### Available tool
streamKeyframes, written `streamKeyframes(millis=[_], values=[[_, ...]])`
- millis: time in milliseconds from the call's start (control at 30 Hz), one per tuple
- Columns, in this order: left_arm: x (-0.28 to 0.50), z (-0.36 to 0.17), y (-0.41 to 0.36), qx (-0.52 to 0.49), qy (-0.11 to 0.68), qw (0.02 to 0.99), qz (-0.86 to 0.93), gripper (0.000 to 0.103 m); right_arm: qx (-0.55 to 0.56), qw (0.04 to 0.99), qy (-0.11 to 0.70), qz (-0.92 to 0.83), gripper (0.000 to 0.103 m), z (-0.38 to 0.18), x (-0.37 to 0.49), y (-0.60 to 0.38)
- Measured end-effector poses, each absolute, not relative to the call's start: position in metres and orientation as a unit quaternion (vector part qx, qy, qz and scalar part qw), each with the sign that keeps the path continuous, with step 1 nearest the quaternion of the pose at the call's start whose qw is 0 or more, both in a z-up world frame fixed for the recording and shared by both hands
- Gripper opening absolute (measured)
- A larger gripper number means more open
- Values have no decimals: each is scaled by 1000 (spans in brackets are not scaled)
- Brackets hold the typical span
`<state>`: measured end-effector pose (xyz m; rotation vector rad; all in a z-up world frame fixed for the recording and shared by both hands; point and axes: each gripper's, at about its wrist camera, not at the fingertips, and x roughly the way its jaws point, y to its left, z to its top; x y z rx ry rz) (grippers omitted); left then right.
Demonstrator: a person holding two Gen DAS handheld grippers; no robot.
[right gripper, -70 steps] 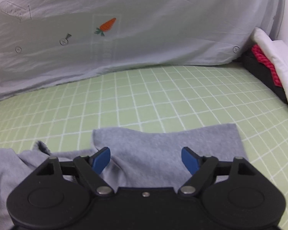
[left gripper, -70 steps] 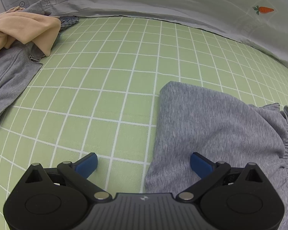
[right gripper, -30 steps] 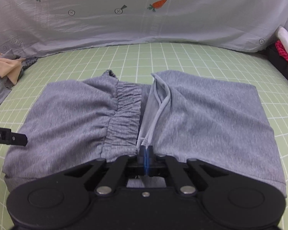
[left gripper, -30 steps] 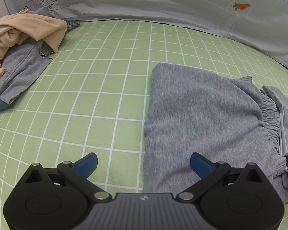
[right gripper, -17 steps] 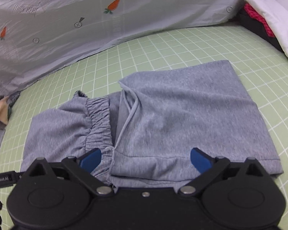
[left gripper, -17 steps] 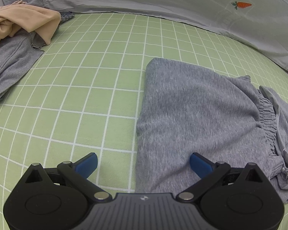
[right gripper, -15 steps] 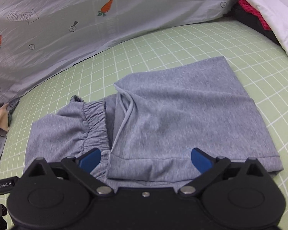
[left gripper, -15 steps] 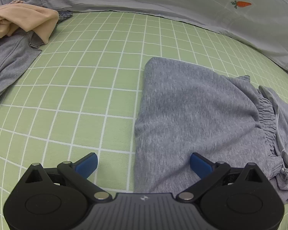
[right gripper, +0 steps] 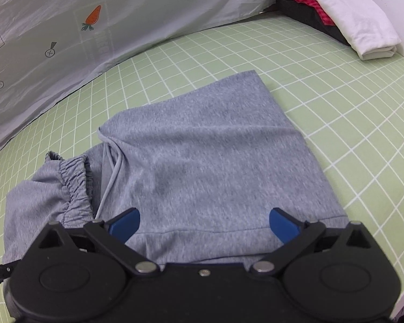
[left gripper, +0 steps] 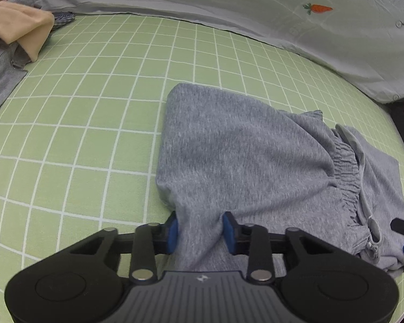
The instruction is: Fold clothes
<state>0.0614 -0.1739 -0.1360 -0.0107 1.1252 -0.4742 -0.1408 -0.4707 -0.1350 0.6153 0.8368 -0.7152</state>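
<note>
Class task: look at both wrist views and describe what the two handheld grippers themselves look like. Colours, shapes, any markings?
Both are alike. The left gripper and right gripper have matte black bodies with two round housings, angular black linkage arms joined by silver pivot pins, and blue pads on the fingers. The left body is ribbed grey in the middle with a small pale logo; the right shows a central silver screw.

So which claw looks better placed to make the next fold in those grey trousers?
Probably the left claw: its jaws are closing around a bunched corner of the grey trousers. The right claw hangs wide open, gripping nothing.
</note>
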Motion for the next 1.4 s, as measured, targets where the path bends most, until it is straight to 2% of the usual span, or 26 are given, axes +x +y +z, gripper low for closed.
streamKeyframes(millis=[33,100,200,333,633,900,1167,1333,1400], values=[[62,-136,-172,-20,530,818,-222,14,292,807,388,-337,103,-136,-143,-473],[62,-132,-165,-71,529,815,-227,11,300,804,379,-345,103,-137,-150,-478],[57,-119,-156,-143,507,817,-235,9,320,801,367,-348,103,-138,-160,-486],[45,-92,-165,-190,475,818,-263,9,337,803,357,-338,103,-139,-175,-496],[13,-61,-259,-246,458,784,-339,8,356,801,368,-310,103,-139,-209,-542],[-27,-95,-371,-275,506,727,-375,8,343,792,389,-320,103,-137,-247,-618],[-55,-186,-426,-301,617,677,-265,9,330,788,417,-310,103,-148,-267,-661],[-60,-191,-432,-300,620,681,-249,15,323,792,421,-303,103,-150,-267,-670],[-59,-180,-433,-291,615,686,-258,25,326,792,419,-301,103,-149,-264,-671]])
